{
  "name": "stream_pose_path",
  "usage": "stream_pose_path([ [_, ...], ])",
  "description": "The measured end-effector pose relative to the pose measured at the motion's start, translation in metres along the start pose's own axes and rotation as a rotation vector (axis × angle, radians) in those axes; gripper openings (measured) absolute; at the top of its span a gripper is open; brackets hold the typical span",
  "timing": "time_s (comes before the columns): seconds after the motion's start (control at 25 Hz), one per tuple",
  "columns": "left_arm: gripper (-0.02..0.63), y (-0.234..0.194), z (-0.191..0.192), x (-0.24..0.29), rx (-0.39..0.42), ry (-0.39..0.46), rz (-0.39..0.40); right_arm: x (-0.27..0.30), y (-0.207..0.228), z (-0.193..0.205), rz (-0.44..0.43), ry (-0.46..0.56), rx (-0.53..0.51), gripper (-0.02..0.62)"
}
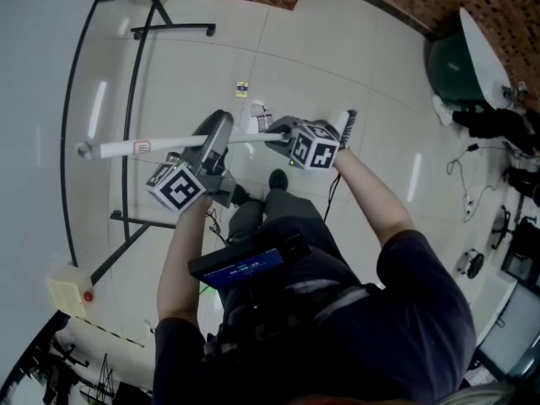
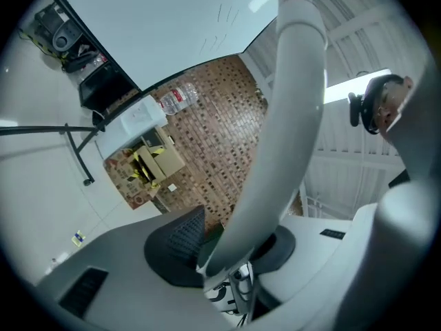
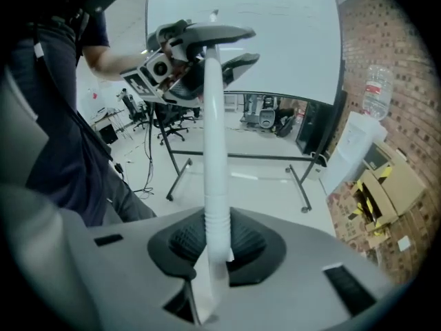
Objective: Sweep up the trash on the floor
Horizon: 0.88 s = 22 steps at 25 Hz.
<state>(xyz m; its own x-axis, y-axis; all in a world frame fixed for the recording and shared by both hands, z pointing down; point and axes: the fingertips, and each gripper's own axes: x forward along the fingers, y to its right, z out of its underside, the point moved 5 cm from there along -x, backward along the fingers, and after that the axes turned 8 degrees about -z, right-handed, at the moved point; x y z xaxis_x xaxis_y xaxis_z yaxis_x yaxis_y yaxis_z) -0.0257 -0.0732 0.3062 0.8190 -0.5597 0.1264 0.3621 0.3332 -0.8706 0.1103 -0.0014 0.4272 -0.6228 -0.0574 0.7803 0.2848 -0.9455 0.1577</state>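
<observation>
- Clamping the white broom handle [image 3: 215, 150] between its pads, the right hand-held gripper [image 3: 219, 243] is gripping the shaft at the end nearer the broom head [image 1: 348, 127], probably so that it is steering the bristles.
- The left hand-held gripper [image 2: 231, 247] is likewise pinching that handle, further left along it. This second hold is likely supplying leverage.
- Both are holding the handle roughly level above the floor [image 1: 337, 49], so the bristles are seemingly not sweeping anything right now.
- The trash [image 1: 242, 89], a small yellow-and-blue scrap, is lying on the tiles just beyond the handle, with a paler bit [image 1: 260, 108] nearer to it. The broom head is sitting to their right, so it is probably lining up for a stroke towards them.
</observation>
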Motion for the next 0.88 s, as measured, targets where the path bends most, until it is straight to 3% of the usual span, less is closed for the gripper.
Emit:
stream_pose_path([
  [0.08,0.208,0.021,-0.001,0.004,0.046,0.003,0.053,-0.011,-0.005,-0.003,-0.064,0.011,-0.02,0.084],
  [0.2,0.236,0.052,0.004,0.009,0.193,0.006,0.086,-0.022,-0.01,-0.005,-0.131,0.041,-0.047,0.084],
  [0.28,0.289,0.07,0.012,0.012,0.251,-0.016,0.113,-0.026,-0.013,-0.002,-0.157,0.07,-0.049,0.084],
  [0.48,0.305,0.103,0.03,0.017,0.292,-0.051,0.2,-0.039,-0.016,0.005,-0.2,0.109,-0.034,0.084],
  [0.64,0.304,0.119,0.032,0.034,0.407,-0.079,0.214,-0.04,-0.021,-0.004,-0.251,0.154,-0.034,0.083],
  [0.8,0.236,0.131,0.033,0.044,0.539,-0.132,0.208,-0.047,-0.021,-0.015,-0.29,0.218,-0.019,0.081],
  [0.88,0.236,0.136,0.036,0.049,0.566,-0.152,0.207,-0.049,-0.024,-0.022,-0.311,0.225,-0.036,0.081],
])
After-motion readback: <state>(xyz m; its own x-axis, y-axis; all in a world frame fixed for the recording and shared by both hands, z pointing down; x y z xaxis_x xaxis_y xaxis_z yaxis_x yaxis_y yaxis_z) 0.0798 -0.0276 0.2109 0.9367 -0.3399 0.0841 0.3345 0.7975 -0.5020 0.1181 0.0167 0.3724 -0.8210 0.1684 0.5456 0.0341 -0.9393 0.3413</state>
